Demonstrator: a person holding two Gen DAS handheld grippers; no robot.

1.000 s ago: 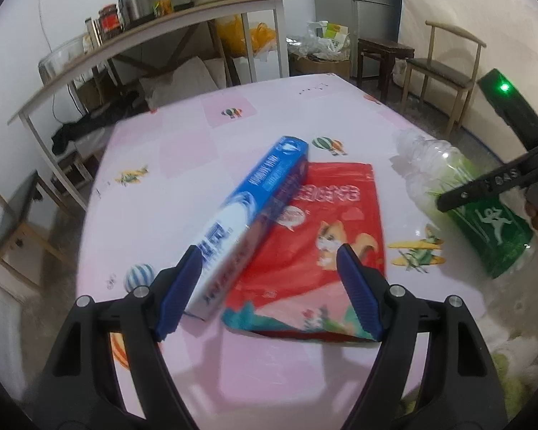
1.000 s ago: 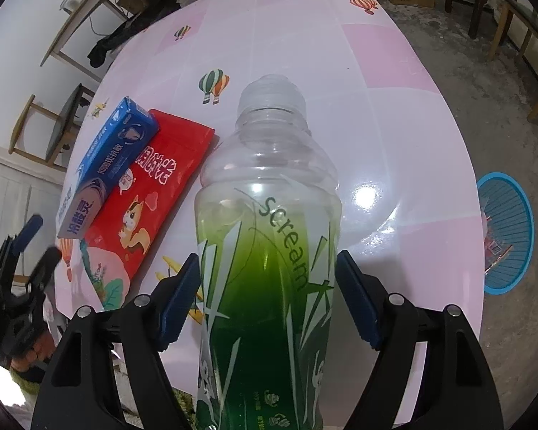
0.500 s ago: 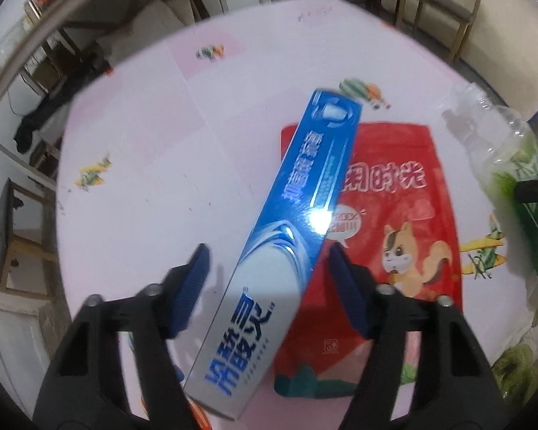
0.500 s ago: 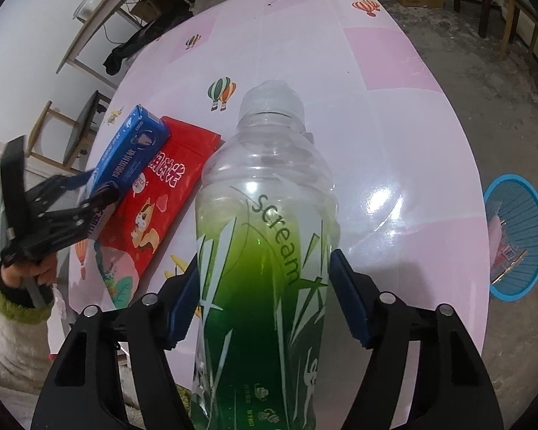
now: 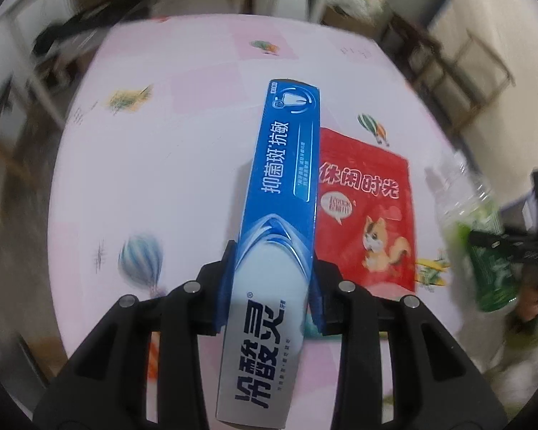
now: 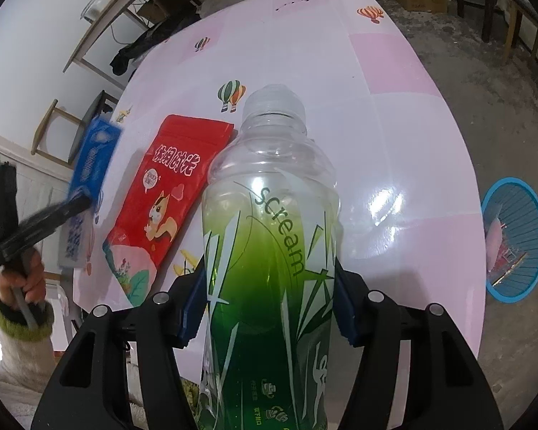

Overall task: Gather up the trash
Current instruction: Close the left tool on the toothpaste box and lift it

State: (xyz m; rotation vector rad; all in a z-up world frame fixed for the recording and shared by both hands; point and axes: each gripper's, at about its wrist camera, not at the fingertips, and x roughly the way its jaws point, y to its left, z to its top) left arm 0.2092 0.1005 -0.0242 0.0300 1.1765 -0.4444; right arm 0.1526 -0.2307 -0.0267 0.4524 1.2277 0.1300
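Observation:
My left gripper (image 5: 270, 286) is shut on a long blue and white toothpaste box (image 5: 283, 193), which points away over the pink table (image 5: 154, 165). A red snack pouch (image 5: 369, 215) with a squirrel lies flat just right of the box. My right gripper (image 6: 269, 304) is shut on a clear plastic bottle (image 6: 272, 215) with a green "scream" label and holds it above the table's near edge. In the right wrist view the left gripper (image 6: 68, 208) with the toothpaste box (image 6: 93, 157) is at the left, and the pouch (image 6: 168, 197) lies between.
A blue basket (image 6: 516, 240) with some rubbish stands on the floor right of the table. Wooden chairs (image 5: 466, 61), a long shelf table (image 6: 125, 10) and cardboard boxes stand behind the table. The table (image 6: 394, 143) bears balloon and plane prints.
My left gripper closed in on the toothpaste box and shut on it, and the box swung off the pouch. My right gripper shut on the bottle.

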